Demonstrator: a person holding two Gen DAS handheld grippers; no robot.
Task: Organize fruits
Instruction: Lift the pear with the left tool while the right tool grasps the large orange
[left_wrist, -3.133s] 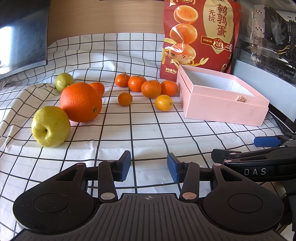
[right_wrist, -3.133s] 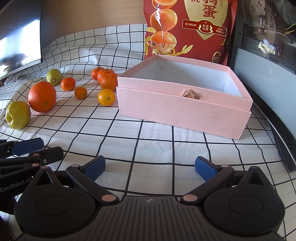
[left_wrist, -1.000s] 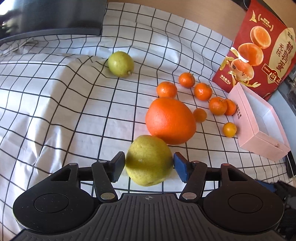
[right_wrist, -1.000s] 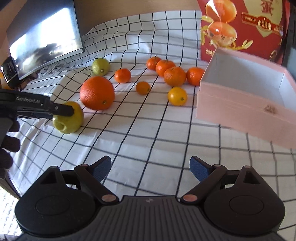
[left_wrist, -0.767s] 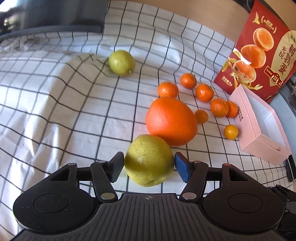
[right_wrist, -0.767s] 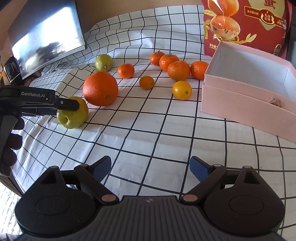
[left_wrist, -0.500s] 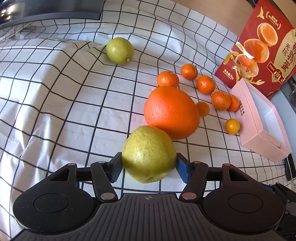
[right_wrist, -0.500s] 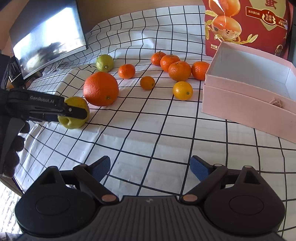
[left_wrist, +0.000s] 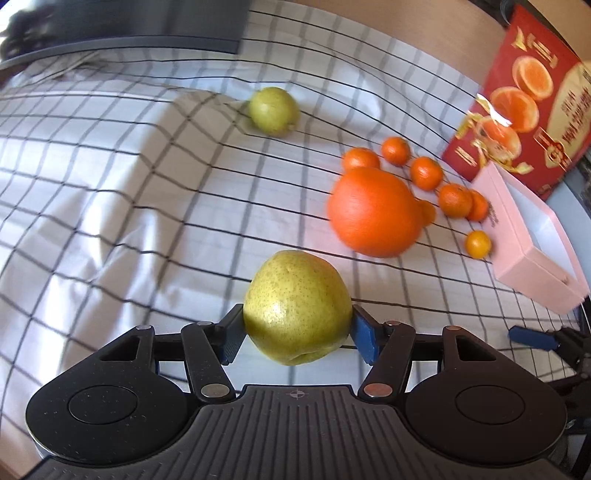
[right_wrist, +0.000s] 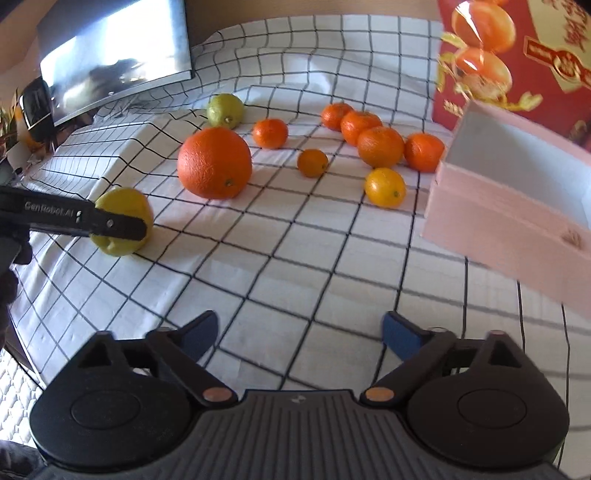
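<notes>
My left gripper (left_wrist: 297, 334) is shut on a yellow-green pear (left_wrist: 297, 306), both blue pads pressed on its sides; the pear also shows in the right wrist view (right_wrist: 122, 218), held low over the checked cloth. A big orange (left_wrist: 375, 212) lies just beyond it, also seen in the right wrist view (right_wrist: 214, 162). A second green pear (left_wrist: 273, 110) lies farther back. Several small mandarins (right_wrist: 380, 146) and a small yellow citrus (right_wrist: 385, 186) lie near the open pink box (right_wrist: 517, 221). My right gripper (right_wrist: 299, 338) is open and empty above bare cloth.
A red snack bag (left_wrist: 532, 92) stands behind the pink box (left_wrist: 532, 251). A dark monitor (right_wrist: 114, 48) stands at the back left. The table's left edge drops off near the left gripper's arm (right_wrist: 55, 218).
The left gripper closed on the pear and lifted it slightly, swinging left so the big orange now sits to the right. The right gripper moved closer to the fruit and box.
</notes>
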